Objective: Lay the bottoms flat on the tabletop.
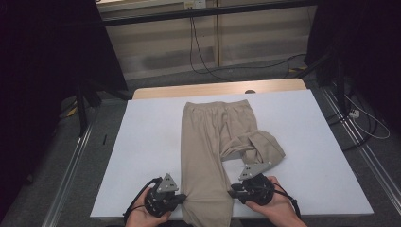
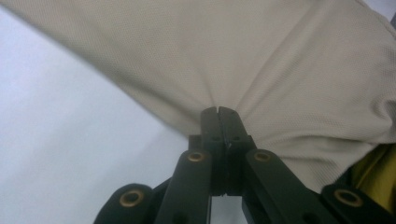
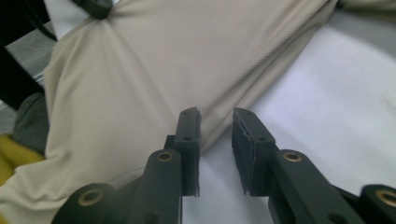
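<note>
Looking down from the high view, beige trousers (image 1: 210, 151) lie along the white table (image 1: 142, 156), one leg folded back. In the left gripper view, the left gripper (image 2: 218, 112) is clenched on the hem; keep that pinch. In the right gripper view, the right gripper (image 3: 215, 122) gapes at the cloth's edge, gripping nothing; ease onto the hem first.

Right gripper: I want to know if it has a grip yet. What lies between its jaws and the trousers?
In the right gripper view, the right gripper stands open at the edge of the trousers; bare white table shows between its jaws.
</note>
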A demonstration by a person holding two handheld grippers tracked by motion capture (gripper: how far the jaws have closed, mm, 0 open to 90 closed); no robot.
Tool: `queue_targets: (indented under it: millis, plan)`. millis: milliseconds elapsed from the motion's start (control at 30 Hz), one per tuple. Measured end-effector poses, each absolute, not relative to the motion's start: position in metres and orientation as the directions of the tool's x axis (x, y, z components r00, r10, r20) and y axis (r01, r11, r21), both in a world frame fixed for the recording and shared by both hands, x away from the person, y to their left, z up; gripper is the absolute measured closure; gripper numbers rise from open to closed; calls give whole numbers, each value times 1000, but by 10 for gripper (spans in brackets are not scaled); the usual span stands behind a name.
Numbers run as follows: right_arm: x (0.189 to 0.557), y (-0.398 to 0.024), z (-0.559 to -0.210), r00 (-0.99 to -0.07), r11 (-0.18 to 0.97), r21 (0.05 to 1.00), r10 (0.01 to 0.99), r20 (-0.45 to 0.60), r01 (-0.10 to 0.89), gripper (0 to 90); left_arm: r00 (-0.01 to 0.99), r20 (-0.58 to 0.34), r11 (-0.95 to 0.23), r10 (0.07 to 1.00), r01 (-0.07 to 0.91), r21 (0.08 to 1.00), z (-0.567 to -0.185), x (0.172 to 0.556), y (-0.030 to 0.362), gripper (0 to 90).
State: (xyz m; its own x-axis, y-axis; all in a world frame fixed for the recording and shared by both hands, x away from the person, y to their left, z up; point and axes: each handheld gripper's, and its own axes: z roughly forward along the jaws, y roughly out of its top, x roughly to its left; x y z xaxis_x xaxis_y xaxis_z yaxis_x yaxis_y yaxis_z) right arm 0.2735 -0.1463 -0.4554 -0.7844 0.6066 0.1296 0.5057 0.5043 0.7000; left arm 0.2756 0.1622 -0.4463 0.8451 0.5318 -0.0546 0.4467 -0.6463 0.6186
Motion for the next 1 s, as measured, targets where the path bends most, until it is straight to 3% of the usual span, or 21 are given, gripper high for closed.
queue_targets:
  millis: [367, 433, 500, 567, 800, 900, 933, 967, 1000]
  plan:
    - [288, -121, -458, -812, 532, 726, 580, 62, 436, 642, 819, -119, -575, 562, 490, 656, -441, 274, 185, 872]
    - [288, -118, -461, -814, 553, 720, 580, 30, 420, 707, 821, -108, -570, 560, 477, 669, -442, 274, 183, 793]
    - [287, -119, -458, -821, 568, 708, 571, 29, 420, 872, 834, -97, -577, 544, 455, 678, -443, 275, 181, 755]
    - [285, -121, -459, -817, 563, 708, 575, 35, 426, 884, 836, -84, -572, 542, 441, 692, -444, 277, 177, 702]
    - [278, -130, -457, -825, 562, 700, 561, 68, 441, 888, 868, -29, -623, 496, 379, 684, -450, 277, 157, 662]
    - [276, -129, -458, -827, 559, 703, 557, 74, 439, 875, 868, -13, -642, 497, 378, 667, -452, 276, 156, 687]
    - [276, -129, -458, -828, 559, 704, 555, 75, 438, 869, 863, -35, -636, 504, 398, 661, -451, 276, 157, 736]
    - [276, -129, -458, -829, 560, 702, 554, 77, 440, 844, 864, -49, -639, 501, 408, 652, -451, 276, 159, 864]
    - [277, -130, -458, -828, 558, 702, 554, 83, 444, 819, 862, -55, -636, 504, 413, 652, -451, 275, 160, 900]
